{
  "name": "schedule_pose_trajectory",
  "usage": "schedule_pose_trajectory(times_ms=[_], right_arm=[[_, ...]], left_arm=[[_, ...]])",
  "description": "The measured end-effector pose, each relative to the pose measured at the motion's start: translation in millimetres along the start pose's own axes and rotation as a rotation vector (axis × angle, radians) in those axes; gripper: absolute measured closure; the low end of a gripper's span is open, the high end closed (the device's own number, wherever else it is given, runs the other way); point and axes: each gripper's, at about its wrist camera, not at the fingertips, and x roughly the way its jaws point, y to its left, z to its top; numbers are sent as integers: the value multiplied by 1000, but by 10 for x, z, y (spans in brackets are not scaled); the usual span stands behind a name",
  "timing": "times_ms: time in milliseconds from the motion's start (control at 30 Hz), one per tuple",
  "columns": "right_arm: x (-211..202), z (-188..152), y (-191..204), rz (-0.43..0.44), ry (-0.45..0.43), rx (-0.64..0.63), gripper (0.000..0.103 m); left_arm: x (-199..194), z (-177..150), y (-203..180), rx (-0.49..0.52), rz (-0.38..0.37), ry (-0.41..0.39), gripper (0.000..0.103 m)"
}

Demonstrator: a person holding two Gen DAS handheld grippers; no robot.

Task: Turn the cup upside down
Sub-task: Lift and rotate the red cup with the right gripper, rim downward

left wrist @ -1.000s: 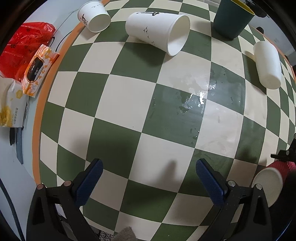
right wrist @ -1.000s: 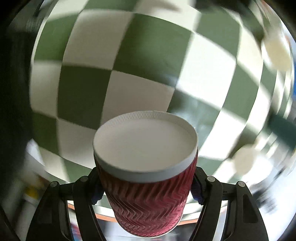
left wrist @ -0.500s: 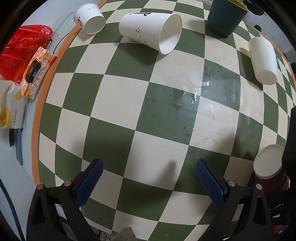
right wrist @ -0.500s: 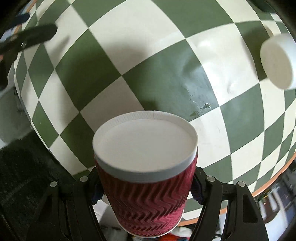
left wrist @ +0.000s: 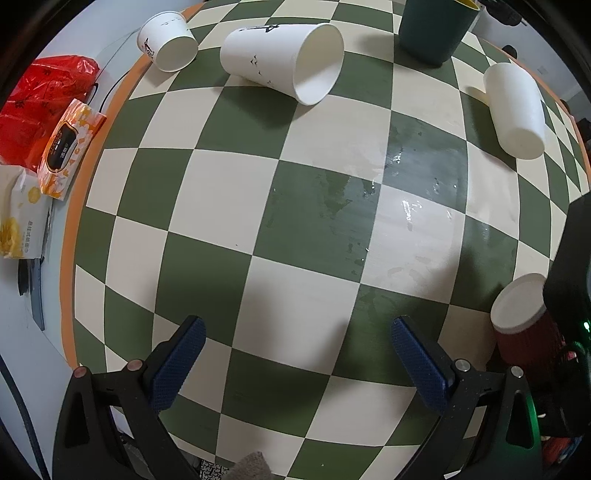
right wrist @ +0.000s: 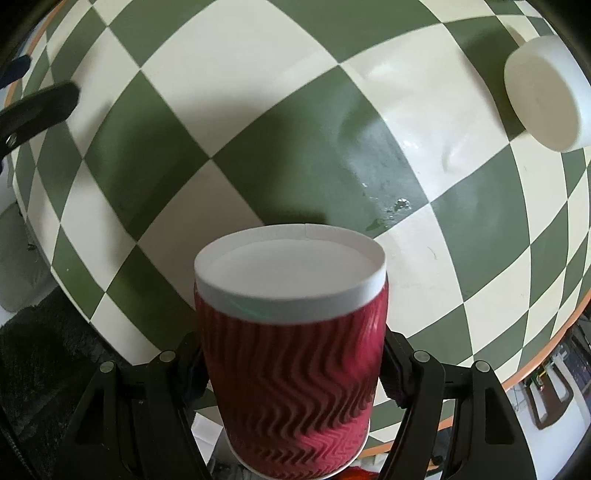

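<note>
My right gripper (right wrist: 291, 369) is shut on a red ribbed paper cup (right wrist: 295, 384), held with its white base end pointing away from me toward the checkered table (right wrist: 258, 122). The same cup (left wrist: 524, 325) shows at the right edge of the left wrist view, base up, close above the table (left wrist: 207, 184), with the right gripper body dark behind it. My left gripper (left wrist: 299, 362) is open and empty above the table's near part.
Lying on their sides are a large white cup (left wrist: 284, 59), a small white cup (left wrist: 168, 40) and another white cup (left wrist: 517, 107), also in the right wrist view (right wrist: 546, 92). A dark teal cup (left wrist: 436, 26) stands upright. Wet patch (left wrist: 406, 184) mid-table. Tissue packs (left wrist: 66, 147) and red bag (left wrist: 33, 103) lie left.
My right gripper has turned the red cup base-up and lowered it toward the table's right side. The left gripper has drifted slightly and stayed open.
</note>
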Motion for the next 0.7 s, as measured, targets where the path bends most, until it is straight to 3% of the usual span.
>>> schedule_pose_trajectory(times_ms=[233, 333, 700], right_arm=[[95, -10, -207, 0, 8, 33, 25], [97, -40, -354, 5, 2, 48, 11], [-226, -59, -830, 81, -50, 119, 11]], left_arm=[[-19, 14, -14, 3, 3, 0, 0], [-29, 10, -20, 4, 2, 0, 0], [-146, -50, -106, 22, -1, -15, 0]])
